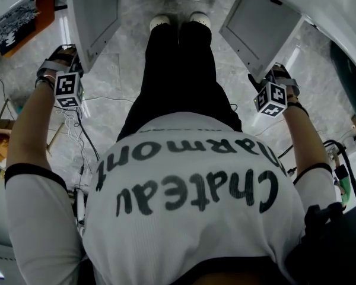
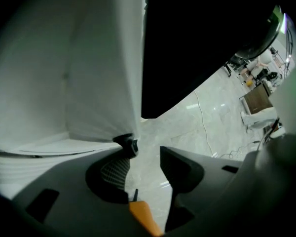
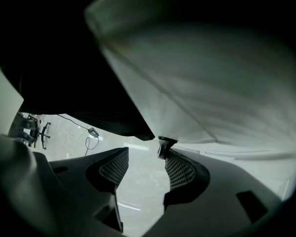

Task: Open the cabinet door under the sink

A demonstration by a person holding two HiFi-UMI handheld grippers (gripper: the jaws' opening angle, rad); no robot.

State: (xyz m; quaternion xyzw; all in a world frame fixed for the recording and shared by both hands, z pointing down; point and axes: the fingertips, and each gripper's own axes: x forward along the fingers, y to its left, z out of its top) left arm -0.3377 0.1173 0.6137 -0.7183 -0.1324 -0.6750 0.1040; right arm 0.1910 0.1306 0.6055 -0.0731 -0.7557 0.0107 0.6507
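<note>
Our left gripper (image 2: pixel 145 149) points down, jaws about half apart and nothing pinched. Only floor (image 2: pixel 187 127) shows in the gap, and the left jaw's tip sits against the lower edge of the left cabinet door (image 2: pixel 103 58). Our right gripper (image 3: pixel 145 152) gapes wide, empty too, its right jaw touching the corner of the right cabinet door (image 3: pixel 202 83). Both doors stand swung out, one on each side of our legs (image 1: pixel 178 70). To finish well, we reckon: press each edge with the jaw's flat, gently outward, easing off before the hinges bind.
</note>
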